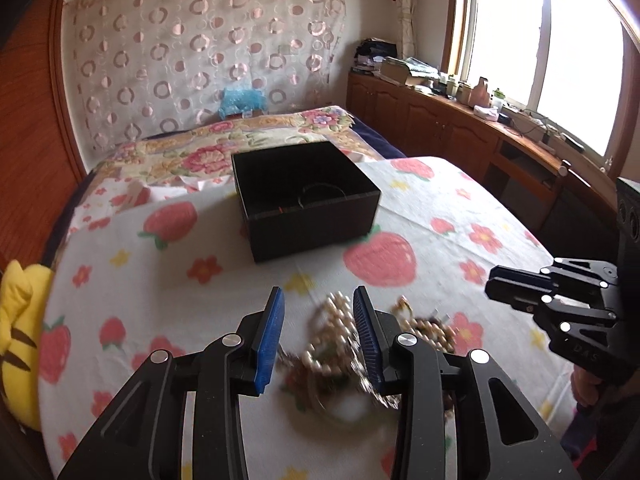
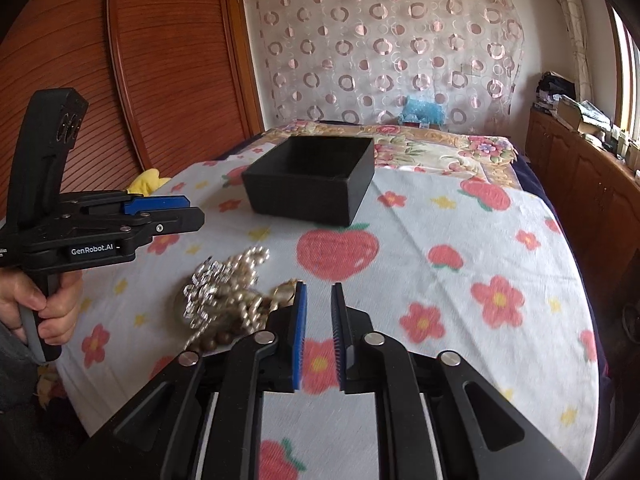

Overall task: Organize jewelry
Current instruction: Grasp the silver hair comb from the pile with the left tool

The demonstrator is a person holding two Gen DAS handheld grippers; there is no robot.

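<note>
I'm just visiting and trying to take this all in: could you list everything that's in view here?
black box: one, open-topped, on the cloth beyond the jewelry; a thin ring-shaped piece lies inside.
jewelry pile: one tangled heap, pale and brown beads with silvery chain, near edge of the cloth.
strawberry cloth: one, white with red fruit and flowers, spread over the bed.
floral quilt: one, pink and cream, behind the box.
yellow plush: one, striped, at the bed's left edge.
circle-patterned curtain: one, pinkish, on the back wall.
wooden cabinets: a row, brown, cluttered top, under the window.
left tongs: blue pads, apart, over the jewelry.
right tongs: blue pads, slightly apart, empty.
hand: one, gripping the left handle.
</note>
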